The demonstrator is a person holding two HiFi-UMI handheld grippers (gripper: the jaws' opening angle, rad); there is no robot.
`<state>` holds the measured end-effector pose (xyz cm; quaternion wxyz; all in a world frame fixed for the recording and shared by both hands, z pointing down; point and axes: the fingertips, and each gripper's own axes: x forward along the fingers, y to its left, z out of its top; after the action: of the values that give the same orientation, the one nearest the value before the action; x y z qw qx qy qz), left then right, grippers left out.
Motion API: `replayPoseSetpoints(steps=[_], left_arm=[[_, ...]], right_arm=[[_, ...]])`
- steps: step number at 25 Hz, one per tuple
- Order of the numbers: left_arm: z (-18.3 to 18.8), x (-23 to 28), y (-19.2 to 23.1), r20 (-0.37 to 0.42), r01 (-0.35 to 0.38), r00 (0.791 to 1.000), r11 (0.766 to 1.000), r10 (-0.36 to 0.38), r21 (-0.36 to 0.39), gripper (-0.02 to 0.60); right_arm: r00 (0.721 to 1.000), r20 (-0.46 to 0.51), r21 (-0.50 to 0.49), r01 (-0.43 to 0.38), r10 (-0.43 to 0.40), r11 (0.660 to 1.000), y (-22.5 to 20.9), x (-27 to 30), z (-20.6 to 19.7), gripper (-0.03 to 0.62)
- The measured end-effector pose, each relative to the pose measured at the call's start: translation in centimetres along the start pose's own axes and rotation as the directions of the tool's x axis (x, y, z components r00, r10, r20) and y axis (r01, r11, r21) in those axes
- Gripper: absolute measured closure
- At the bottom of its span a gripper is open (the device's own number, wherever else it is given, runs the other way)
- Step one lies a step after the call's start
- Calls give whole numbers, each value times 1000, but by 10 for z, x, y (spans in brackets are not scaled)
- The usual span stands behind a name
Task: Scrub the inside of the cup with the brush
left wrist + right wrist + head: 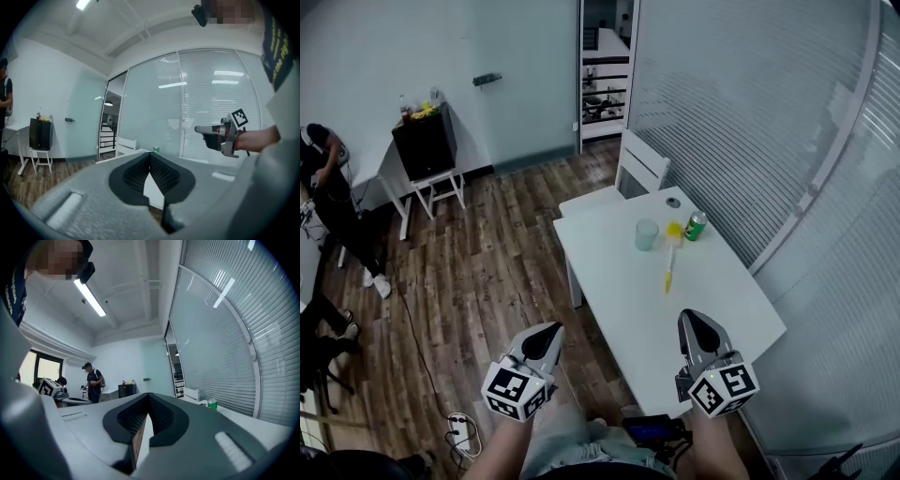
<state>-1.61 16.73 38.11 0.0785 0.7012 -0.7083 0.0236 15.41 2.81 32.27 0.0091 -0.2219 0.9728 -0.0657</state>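
A pale translucent cup stands upright on the far part of the white table. Just right of it lies a yellow brush, its head toward the cup and its handle pointing at me. My left gripper is shut and empty, held over the wooden floor left of the table's near end. My right gripper is shut and empty too, above the table's near part, well short of the brush. In the left gripper view the right gripper shows at the right, held in a hand.
A green can stands right of the brush, with a small dark round thing behind it. A white chair is at the table's far end. A frosted glass wall runs along the right. People stand at the left.
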Motion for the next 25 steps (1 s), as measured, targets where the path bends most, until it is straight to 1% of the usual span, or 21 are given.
replayPoseSetpoints(steps=[3,7,10,18,25], left_arm=[[-3,5,6,-13,5,1000,1000,-4,4,581],[-6,20,15,-6,5,1000,1000,-5,-21,581],[-6,34,21,-1,14,1000,1000,-14,-11,581],[7,84,45,14,79,997,997,-79,-9,581],[17,146,69,6,158,988,988,-158,-4,581]], right_arm=[[1000,-12,-2,7,-7,1000,0,5,-4,588],[1000,-18,0,13,-13,1000,-9,13,-9,588],[999,-13,3,31,-31,1000,-17,21,-9,588],[997,-13,-3,82,-82,997,-37,53,-6,588],[989,-20,-4,147,-147,989,-71,91,-4,588]])
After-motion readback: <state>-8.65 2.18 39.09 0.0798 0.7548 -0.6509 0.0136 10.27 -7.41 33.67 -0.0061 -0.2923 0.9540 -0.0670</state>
